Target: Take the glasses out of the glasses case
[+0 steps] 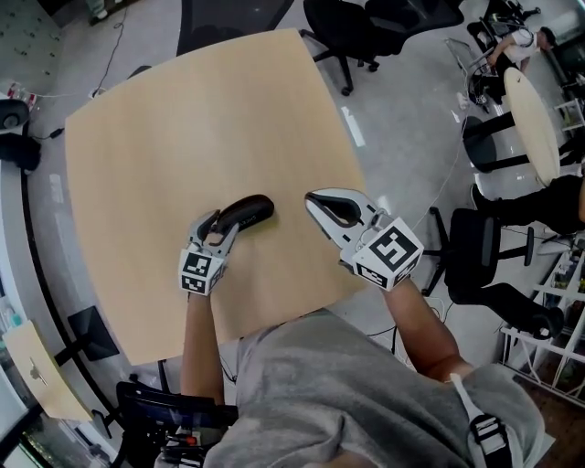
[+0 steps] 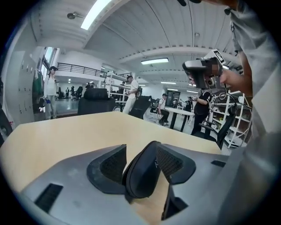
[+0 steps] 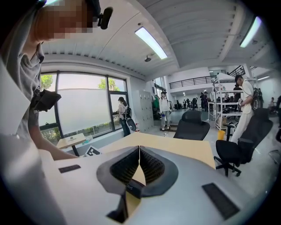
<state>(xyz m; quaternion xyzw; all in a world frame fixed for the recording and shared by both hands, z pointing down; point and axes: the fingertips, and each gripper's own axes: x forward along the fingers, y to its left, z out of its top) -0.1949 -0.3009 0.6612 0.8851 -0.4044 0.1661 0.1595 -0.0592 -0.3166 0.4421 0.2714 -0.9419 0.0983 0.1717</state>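
Note:
A black glasses case [image 1: 247,210] lies shut on the tan table [image 1: 183,119] near its front edge. My left gripper [image 1: 218,227] reaches over the case's near end. In the left gripper view the case [image 2: 142,173] stands between the two pads; the right pad is against it and a strip of table shows beside the left pad, so my left gripper [image 2: 142,147] is open. My right gripper [image 1: 313,198] hovers to the right of the case, apart from it. Its jaw tips meet and nothing is between them in my right gripper [image 3: 139,148] view.
The table's right edge lies just beyond the right gripper. Black office chairs [image 1: 366,23] stand on the grey floor past the far corner, and a round pale table [image 1: 535,119] with more chairs sits at the right. People stand in the background.

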